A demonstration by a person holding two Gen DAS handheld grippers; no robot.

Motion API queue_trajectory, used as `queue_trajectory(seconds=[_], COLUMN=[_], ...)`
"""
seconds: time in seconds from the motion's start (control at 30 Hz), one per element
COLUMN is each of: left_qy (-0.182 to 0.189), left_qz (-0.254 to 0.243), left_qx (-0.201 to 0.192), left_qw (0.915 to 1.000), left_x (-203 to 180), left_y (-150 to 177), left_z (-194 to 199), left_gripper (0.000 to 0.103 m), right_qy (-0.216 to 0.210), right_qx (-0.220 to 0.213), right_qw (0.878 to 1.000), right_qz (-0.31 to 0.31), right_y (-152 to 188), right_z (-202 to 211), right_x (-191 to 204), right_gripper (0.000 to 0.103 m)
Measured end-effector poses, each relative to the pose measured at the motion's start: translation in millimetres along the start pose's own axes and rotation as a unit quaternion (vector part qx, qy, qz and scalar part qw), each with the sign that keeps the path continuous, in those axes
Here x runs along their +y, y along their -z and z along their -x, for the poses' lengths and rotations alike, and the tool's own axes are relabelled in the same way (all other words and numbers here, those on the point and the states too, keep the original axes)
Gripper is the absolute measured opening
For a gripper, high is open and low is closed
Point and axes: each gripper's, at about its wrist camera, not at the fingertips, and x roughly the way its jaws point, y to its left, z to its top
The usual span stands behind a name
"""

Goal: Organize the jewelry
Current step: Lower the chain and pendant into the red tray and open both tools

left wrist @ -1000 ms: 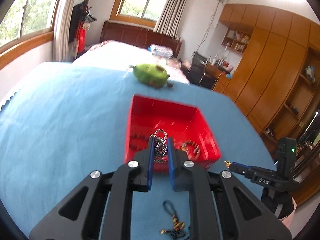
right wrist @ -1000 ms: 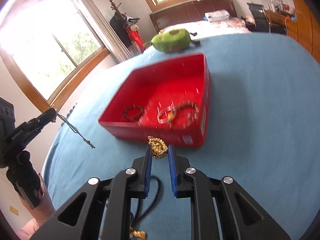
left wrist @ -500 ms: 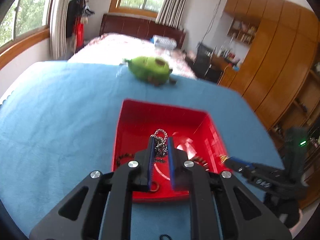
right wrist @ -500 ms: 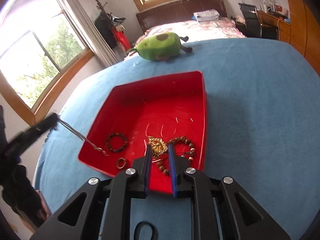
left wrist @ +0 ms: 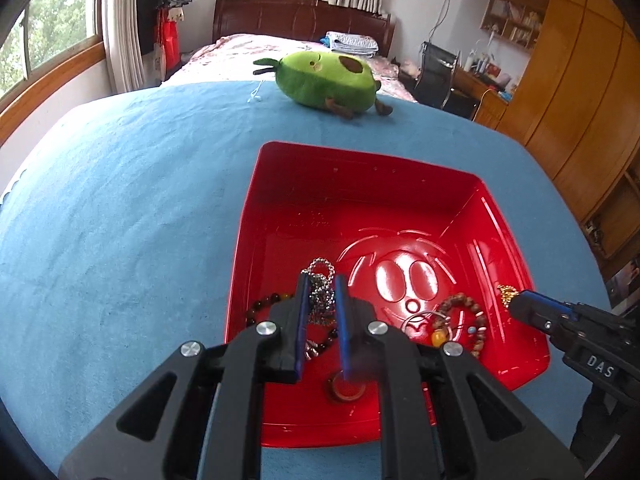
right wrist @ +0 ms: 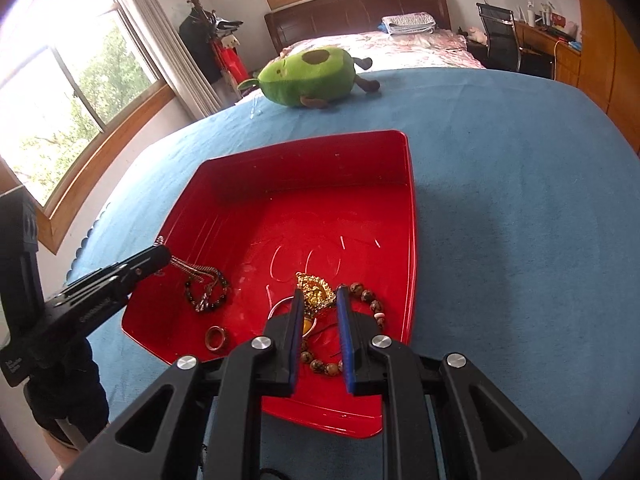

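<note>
Silver chain (left wrist: 320, 294) dangling lengthwise, tray-ward

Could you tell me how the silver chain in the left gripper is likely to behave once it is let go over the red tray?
The silver chain bunches between the left gripper fingers, so it is probably floppy and should drop in a heap. It looks thin, so likely light. Its loops might snag the dark bead bracelet below in the red tray.

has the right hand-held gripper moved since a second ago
Yes. The right hand-held gripper, shut on the gold necklace, went forward from in front of the red tray to over its floor.
</note>
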Motion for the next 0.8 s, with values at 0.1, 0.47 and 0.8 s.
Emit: queue_trajectory(seconds=[0.1, 0.47, 0.8], left_qy=[-0.002, -0.016, -0.015], left_qz=[0.000, 0.003, 0.000], left_qx=[0.003, 0.004, -0.026], left_qw=[1.0000, 0.9999, 0.9995], left_x=[0, 4, 0], left_y=[1, 2, 4], left_z=[-1, 1, 29], left_gripper=[0.011, 0.044, 0.055], right_qy=[0.001, 0.008, 0.001], right_qx=[0.000, -0.011, -0.030], right_qw=[1.000, 1.000, 0.999], right_qz=[0.004, 0.009, 0.020], right_y=[0, -2, 0], right_z=[-1, 2, 22], right_x=[3, 6, 17], right_gripper=[0.016, 0.027, 0.027])
